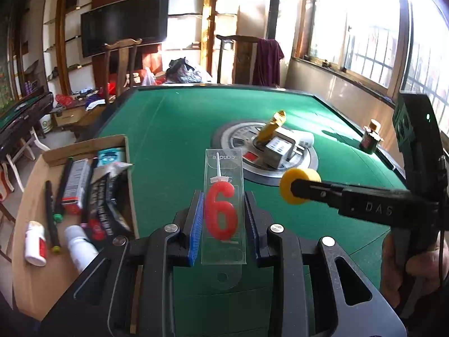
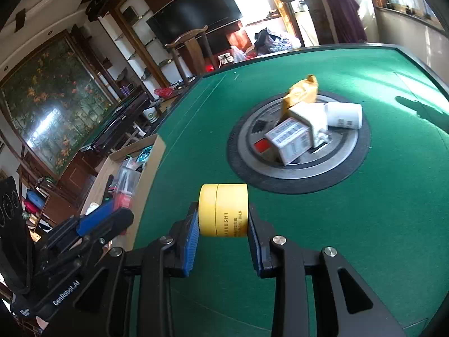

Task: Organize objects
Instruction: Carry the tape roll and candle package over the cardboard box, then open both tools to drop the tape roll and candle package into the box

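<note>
My left gripper (image 1: 224,219) is shut on a clear candle pack (image 1: 223,210) with a red "6" candle inside, held above the green table (image 1: 174,129). My right gripper (image 2: 223,224) is shut on a yellow balm jar (image 2: 223,210); the jar also shows in the left wrist view (image 1: 299,186), to the right of the candle pack. A cardboard box (image 1: 84,146) with pens, bottles and packets lies at the table's left edge. The left gripper and its candle pack (image 2: 127,188) show over the box (image 2: 134,148) in the right wrist view.
A round metal centre plate (image 2: 297,174) holds a white barcode box (image 2: 291,140), a gold packet (image 2: 301,92) and a white bottle (image 2: 343,115). A small dark bottle (image 1: 370,139) stands near the right table edge. Chairs stand beyond the far side.
</note>
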A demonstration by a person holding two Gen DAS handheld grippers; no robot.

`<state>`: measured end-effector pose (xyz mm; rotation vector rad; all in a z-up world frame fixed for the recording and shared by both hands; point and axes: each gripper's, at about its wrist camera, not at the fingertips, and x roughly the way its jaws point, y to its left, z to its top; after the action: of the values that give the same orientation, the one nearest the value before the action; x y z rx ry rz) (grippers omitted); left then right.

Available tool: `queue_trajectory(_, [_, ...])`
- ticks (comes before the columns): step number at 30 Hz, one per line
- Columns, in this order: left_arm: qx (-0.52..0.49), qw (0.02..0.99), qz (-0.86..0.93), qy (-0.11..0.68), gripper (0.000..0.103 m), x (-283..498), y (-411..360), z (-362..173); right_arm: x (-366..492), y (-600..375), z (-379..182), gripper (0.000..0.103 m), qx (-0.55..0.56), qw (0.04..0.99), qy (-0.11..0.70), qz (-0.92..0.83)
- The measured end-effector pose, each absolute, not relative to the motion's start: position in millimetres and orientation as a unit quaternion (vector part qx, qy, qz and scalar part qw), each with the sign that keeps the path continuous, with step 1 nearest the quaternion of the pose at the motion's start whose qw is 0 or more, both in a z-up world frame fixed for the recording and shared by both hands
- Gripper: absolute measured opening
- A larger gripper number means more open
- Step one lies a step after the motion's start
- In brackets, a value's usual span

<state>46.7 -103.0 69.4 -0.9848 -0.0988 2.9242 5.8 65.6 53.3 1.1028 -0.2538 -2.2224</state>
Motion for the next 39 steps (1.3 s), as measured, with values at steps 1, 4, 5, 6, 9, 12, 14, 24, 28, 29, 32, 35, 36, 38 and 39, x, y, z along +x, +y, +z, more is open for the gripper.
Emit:
queue_trajectory(1, [-0.317,0.024,0.947,-0.034,0.027,49.3,-107.8,70.6,7.5,61.2,53.3,0.031,0.420,0.322,-0.094,-0.843])
queue_trajectory(4, [-0.309,0.011,0.950,-0.044,0.027,57.9,-124.7,75.2,13.7,44.9,52.8,0.031,0.422,0.331,-0.087,-0.840])
queue_trajectory(5, [-0.307,0.007,0.951,-0.046,0.027,60.9,-130.5,76.0,15.9,39.4,52.6,0.031,0.422,0.335,-0.084,-0.838])
queue_trajectory(6, [-0.305,0.002,0.951,-0.050,0.027,63.0,-135.2,76.5,17.2,35.5,52.9,0.031,0.422,0.337,-0.083,-0.838])
queue_trajectory(9, [-0.299,-0.009,0.952,-0.060,0.027,70.5,-150.8,78.4,22.3,19.3,55.4,0.031,0.420,0.346,-0.074,-0.836])
queue_trajectory(12, [-0.291,-0.022,0.954,-0.073,0.027,80.6,-171.0,80.5,27.2,2.9,58.5,0.031,0.416,0.356,-0.064,-0.834])
queue_trajectory(14, [-0.287,-0.031,0.954,-0.079,0.027,85.8,-182.2,81.3,30.5,-9.1,61.0,0.031,0.415,0.364,-0.055,-0.832])
queue_trajectory(24, [-0.283,-0.099,0.946,-0.121,0.027,122.7,-259.6,69.1,63.9,-77.0,68.2,0.031,0.403,0.419,0.000,-0.813])
queue_trajectory(28, [-0.295,-0.118,0.939,-0.130,0.027,134.1,-277.2,55.6,83.4,-105.4,60.2,0.031,0.409,0.447,0.027,-0.795])
queue_trajectory(29, [-0.298,-0.122,0.937,-0.134,0.027,136.9,-282.4,51.1,87.8,-110.8,58.2,0.031,0.411,0.454,0.031,-0.790])
queue_trajectory(32, [-0.306,-0.134,0.931,-0.145,0.027,142.4,-295.2,40.5,98.4,-127.0,53.0,0.031,0.411,0.469,0.047,-0.780])
queue_trajectory(35, [-0.310,-0.139,0.928,-0.151,0.027,144.3,-302.8,34.8,106.7,-139.1,52.9,0.031,0.403,0.482,0.060,-0.776])
queue_trajectory(36, [-0.312,-0.137,0.928,-0.150,0.027,144.8,-303.6,33.3,109.6,-143.9,53.1,0.031,0.401,0.489,0.065,-0.772])
queue_trajectory(38, [-0.317,-0.137,0.927,-0.147,0.027,144.7,-303.0,29.7,115.5,-151.6,52.3,0.031,0.397,0.497,0.073,-0.768])
queue_trajectory(39, [-0.320,-0.137,0.926,-0.146,0.027,143.9,-302.5,27.8,118.3,-154.6,51.5,0.031,0.397,0.500,0.078,-0.766])
